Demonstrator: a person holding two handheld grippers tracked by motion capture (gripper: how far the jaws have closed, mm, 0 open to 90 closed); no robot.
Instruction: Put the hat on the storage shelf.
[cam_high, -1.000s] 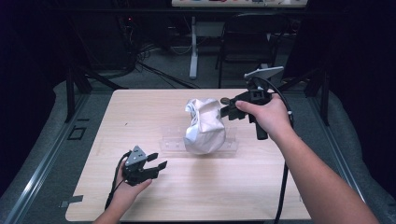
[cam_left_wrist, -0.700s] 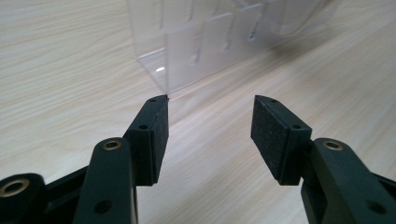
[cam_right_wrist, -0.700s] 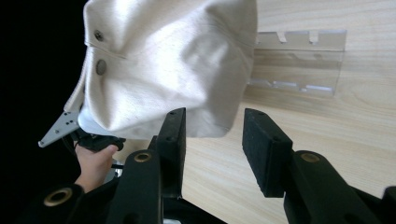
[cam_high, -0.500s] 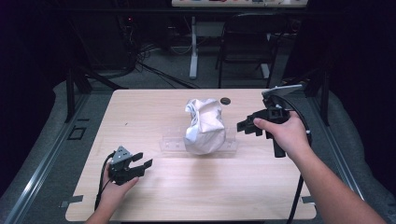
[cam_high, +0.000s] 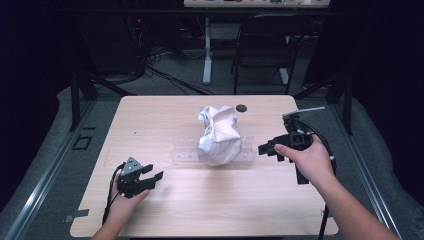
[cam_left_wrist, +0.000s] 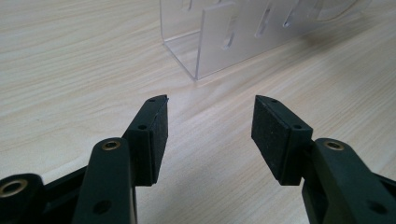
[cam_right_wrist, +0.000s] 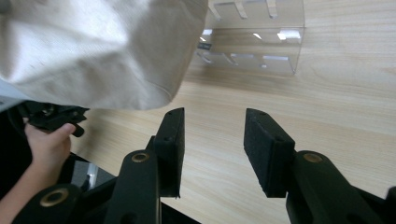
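In the high view the person's left hand (cam_high: 125, 200) comes up from the bottom edge at lower left of the frame, wrist low on the wooden desk (cam_high: 165, 115), holding the left gripper (cam_high: 152, 176) pointed toward the right and slightly up the picture. Its fingers (cam_left_wrist: 156, 135) stand well apart with nothing between them; in the left gripper view bare desk shows in the gap, and the corner of a clear plastic rack (cam_left_wrist: 224, 37) lies near, toward the top of that frame.

The right forearm reaches in from the lower right corner of the high view, the right hand (cam_high: 310, 160) wrapped over the right gripper (cam_high: 265, 149), which points left toward the middle. Its fingers (cam_right_wrist: 266, 149) are parted and empty, apart from everything.

A crumpled white cloth bag (cam_high: 219, 135) sits at the centre of the high view, on the clear rack (cam_high: 185, 152). In the right gripper view the bag (cam_right_wrist: 93, 51) fills the upper left, just beyond the fingertips, not touching them.
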